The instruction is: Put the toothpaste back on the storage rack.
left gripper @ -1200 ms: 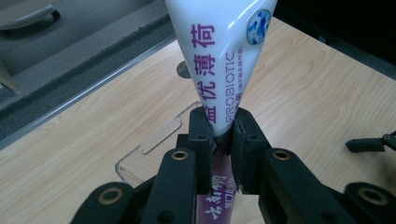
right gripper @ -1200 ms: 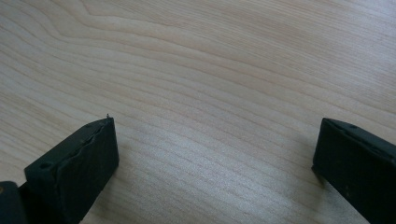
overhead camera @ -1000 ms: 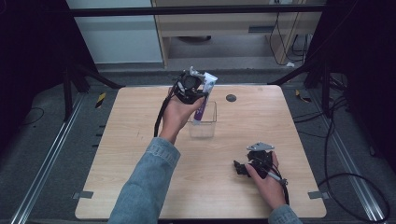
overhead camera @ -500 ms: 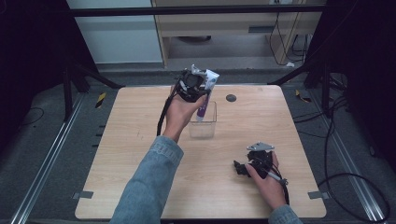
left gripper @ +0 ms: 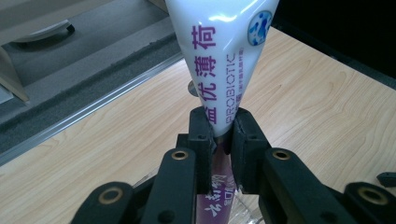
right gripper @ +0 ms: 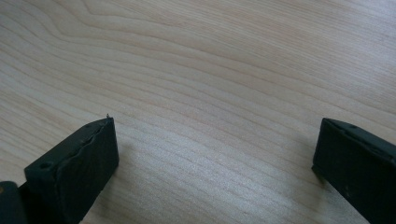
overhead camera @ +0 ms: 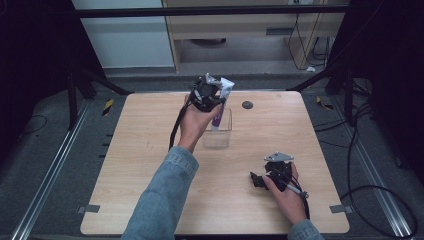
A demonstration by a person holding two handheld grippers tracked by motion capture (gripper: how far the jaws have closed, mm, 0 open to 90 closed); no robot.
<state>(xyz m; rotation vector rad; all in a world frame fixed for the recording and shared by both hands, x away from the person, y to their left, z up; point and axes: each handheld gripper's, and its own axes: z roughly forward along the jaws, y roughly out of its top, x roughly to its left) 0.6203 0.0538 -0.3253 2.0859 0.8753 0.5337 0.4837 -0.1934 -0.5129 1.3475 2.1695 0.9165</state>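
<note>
The left gripper [left gripper: 219, 135] has its fingers clenched on the toothpaste tube [left gripper: 223, 60], whose long axis slants down into the clear cup [overhead camera: 218, 130] below them, while the right gripper [right gripper: 215, 154], far off, rests released on the worktop [overhead camera: 140, 165].

The toothpaste tube [left gripper: 224, 60] is glossy white at its broad end, turning purple lower down, with purple lettering and a small round blue-and-white emblem (near its right edge in the left gripper view). The container [overhead camera: 218, 131] beneath is clear. Both grippers, left gripper [left gripper: 218, 135] and right gripper [right gripper: 212, 163], are matt black. The table [overhead camera: 150, 145] is pale wood with wavy grain. The sleeve [overhead camera: 160, 200] is blue denim.
</note>
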